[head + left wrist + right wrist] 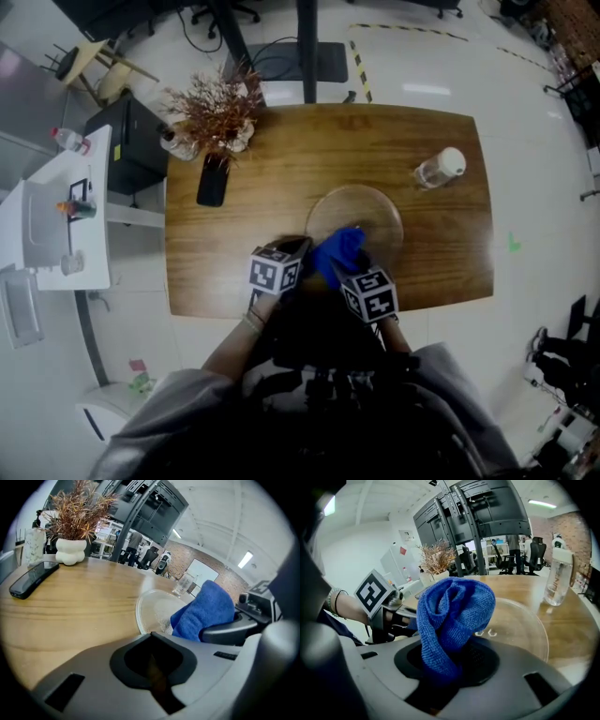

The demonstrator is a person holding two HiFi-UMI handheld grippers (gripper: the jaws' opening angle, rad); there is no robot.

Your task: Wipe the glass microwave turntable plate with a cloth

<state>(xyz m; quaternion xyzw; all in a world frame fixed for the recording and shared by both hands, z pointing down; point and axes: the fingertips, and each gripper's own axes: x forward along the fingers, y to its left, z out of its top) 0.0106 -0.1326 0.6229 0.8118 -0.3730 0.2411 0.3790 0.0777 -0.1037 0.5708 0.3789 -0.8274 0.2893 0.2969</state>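
The round glass turntable plate (370,211) (152,606) (520,625) lies flat on the wooden table (281,169), right of centre. A bunched blue cloth (339,249) (206,609) (450,616) stands over the plate's near edge, with my right gripper (345,267) (440,677) shut on its lower part. My left gripper (302,248) (157,672) is shut at the plate's near-left rim, just left of the cloth. I see nothing between its jaws, and its body hides where the rim meets them.
A clear bottle with a white cap (439,169) (557,581) stands beyond the plate to the right. A black phone (213,180) (33,578) and a white vase of dried plants (217,117) (71,550) sit at the table's far left. A white cart (56,216) stands off the table's left side.
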